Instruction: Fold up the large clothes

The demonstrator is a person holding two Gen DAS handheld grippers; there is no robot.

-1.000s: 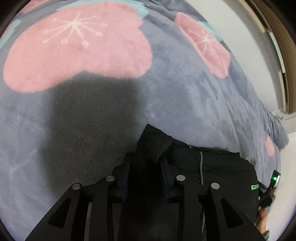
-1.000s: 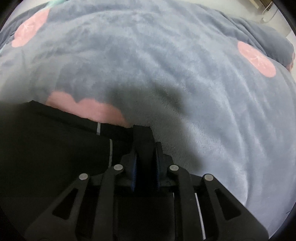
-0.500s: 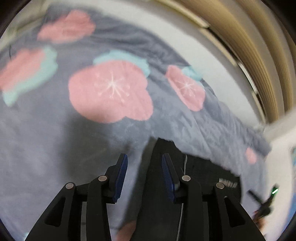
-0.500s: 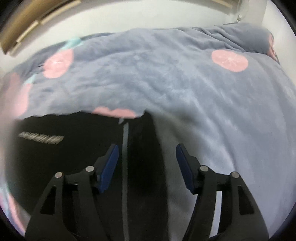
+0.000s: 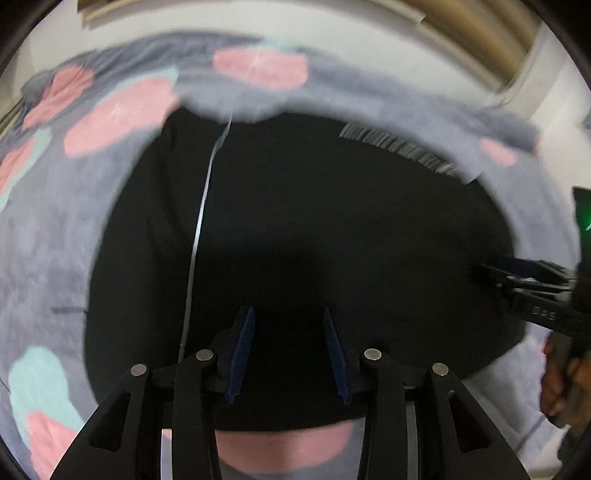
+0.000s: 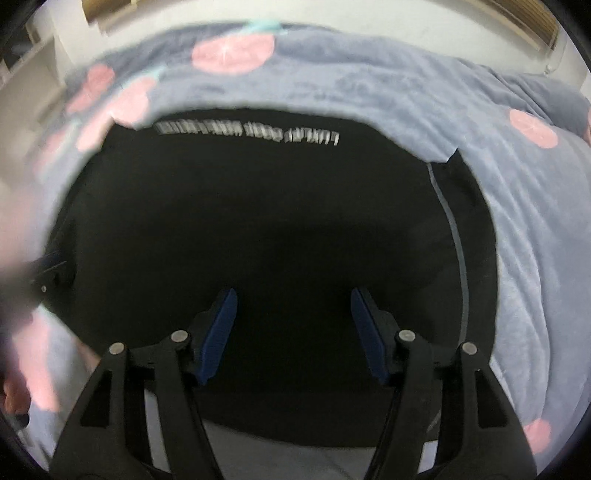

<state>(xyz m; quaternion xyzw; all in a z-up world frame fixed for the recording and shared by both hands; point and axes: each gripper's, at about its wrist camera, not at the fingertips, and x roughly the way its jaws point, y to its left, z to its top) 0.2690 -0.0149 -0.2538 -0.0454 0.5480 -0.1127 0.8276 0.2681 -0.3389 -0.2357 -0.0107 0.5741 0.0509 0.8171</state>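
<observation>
A black garment (image 5: 314, 206) lies flat on the grey flowered blanket (image 5: 48, 240). It has a thin grey stripe (image 5: 199, 221) down one side and white lettering (image 5: 399, 147) near its far edge. My left gripper (image 5: 289, 314) hovers open over its near part, with nothing between the blue pads. My right gripper (image 6: 293, 295) is also open above the same garment (image 6: 277, 206), with the lettering (image 6: 247, 131) ahead and the stripe (image 6: 458, 240) to the right. In the left wrist view the right gripper (image 5: 480, 271) shows over the garment's right edge.
The blanket (image 6: 535, 240) covers a bed and surrounds the garment on all sides. A white wall (image 5: 332, 22) and wooden slats (image 5: 480, 29) lie beyond the bed. A person's hand (image 5: 561, 380) holds the right gripper at the right edge.
Both grippers were shut on corners of the black garment, then opened and let go. Both have drawn back and up, so the whole laid-out garment now shows beneath them.
</observation>
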